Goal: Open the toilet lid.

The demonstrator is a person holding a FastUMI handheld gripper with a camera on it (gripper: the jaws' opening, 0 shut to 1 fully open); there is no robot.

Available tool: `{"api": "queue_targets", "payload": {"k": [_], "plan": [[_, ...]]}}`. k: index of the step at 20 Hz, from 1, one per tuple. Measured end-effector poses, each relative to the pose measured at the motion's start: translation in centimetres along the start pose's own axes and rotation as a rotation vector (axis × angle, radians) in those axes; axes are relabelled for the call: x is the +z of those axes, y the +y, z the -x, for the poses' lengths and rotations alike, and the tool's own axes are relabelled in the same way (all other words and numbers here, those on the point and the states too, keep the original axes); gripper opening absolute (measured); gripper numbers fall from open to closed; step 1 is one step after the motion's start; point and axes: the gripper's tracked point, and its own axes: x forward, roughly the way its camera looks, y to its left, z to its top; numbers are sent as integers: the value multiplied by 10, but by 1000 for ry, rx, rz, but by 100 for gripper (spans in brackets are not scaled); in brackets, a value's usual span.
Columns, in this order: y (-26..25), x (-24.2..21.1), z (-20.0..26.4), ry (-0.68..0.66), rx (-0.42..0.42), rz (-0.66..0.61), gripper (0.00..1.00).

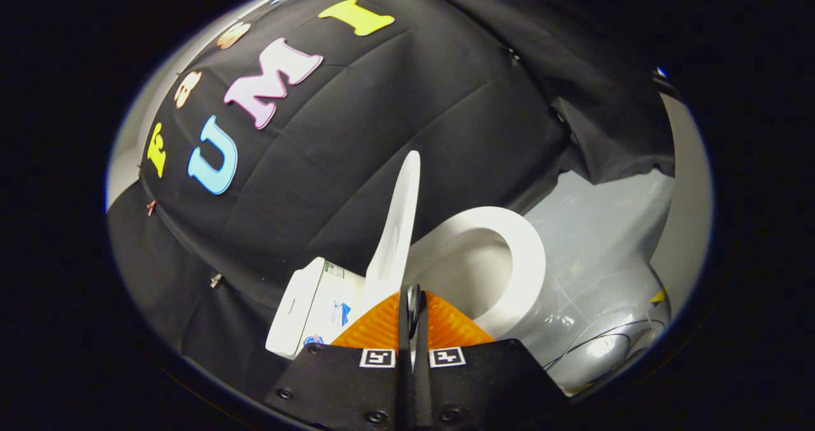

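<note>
The white toilet lid (400,221) stands raised, seen nearly edge-on, just beyond my fingertips and slightly to their left. Its lower end goes behind my left finger. To the right of the lid the seat ring (531,253) lies down around the open bowl (471,278). The white tank (305,303) sits left of the lid, against the black cloth wall. My gripper (412,298) is shut, its two fingers pressed together with nothing showing between them, and the tips point at the base of the lid.
The whole view is tilted. Black cloth wall (382,113) hangs behind the toilet. A glossy grey floor (605,227) lies to the right of the bowl, with a thin dark cable (611,335) running across it.
</note>
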Motion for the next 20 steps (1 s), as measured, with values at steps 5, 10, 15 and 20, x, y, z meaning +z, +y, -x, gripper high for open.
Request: {"api": "queue_targets", "payload": {"k": [5, 10, 15, 20], "plan": [[39, 6, 5, -45, -42, 114, 5], [78, 9, 10, -87, -67, 224, 5], [113, 7, 14, -128, -102, 313, 5], [145, 3, 14, -148, -155, 364, 5]]}}
